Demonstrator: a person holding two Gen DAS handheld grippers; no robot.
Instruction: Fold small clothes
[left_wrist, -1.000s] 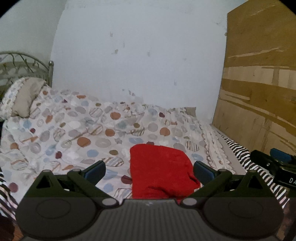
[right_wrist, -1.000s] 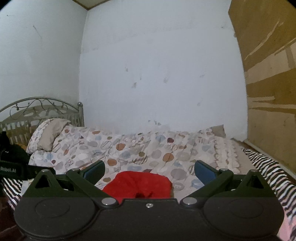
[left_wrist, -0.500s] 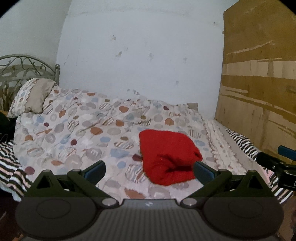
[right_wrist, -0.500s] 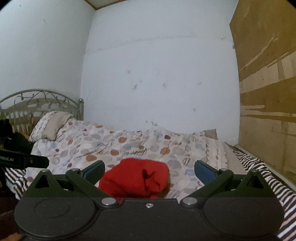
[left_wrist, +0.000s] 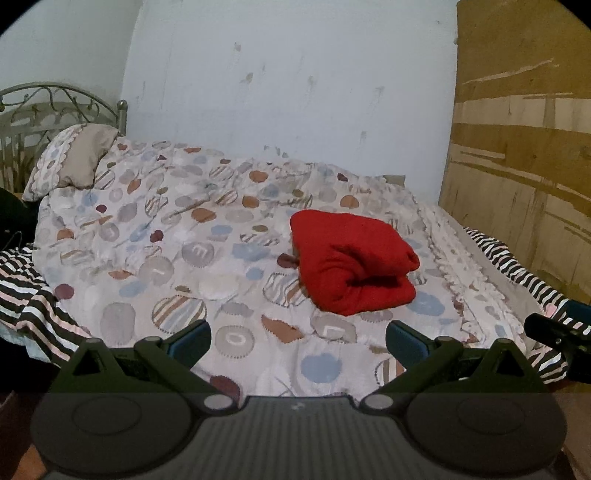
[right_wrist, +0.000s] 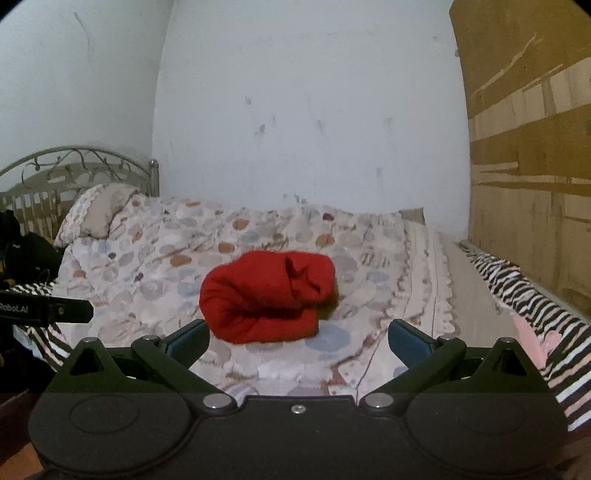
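Tools (left_wrist: 298, 338) spread empty; red garment (left_wrist: 352, 258) folded thick.

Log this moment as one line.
red garment: folded on bedspread | left gripper: open, empty | right gripper: open, empty

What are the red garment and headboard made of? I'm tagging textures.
Red garment: looks like soft, matte knit or fleece; thick rounded folds, no sheen. Headboard: seems to be painted metal; thin curled scrollwork bars and a knobbed post.

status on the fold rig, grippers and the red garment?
Left gripper open, empty. Right gripper open, empty. Red garment lies folded on the quilt, untouched. Nothing in the way.
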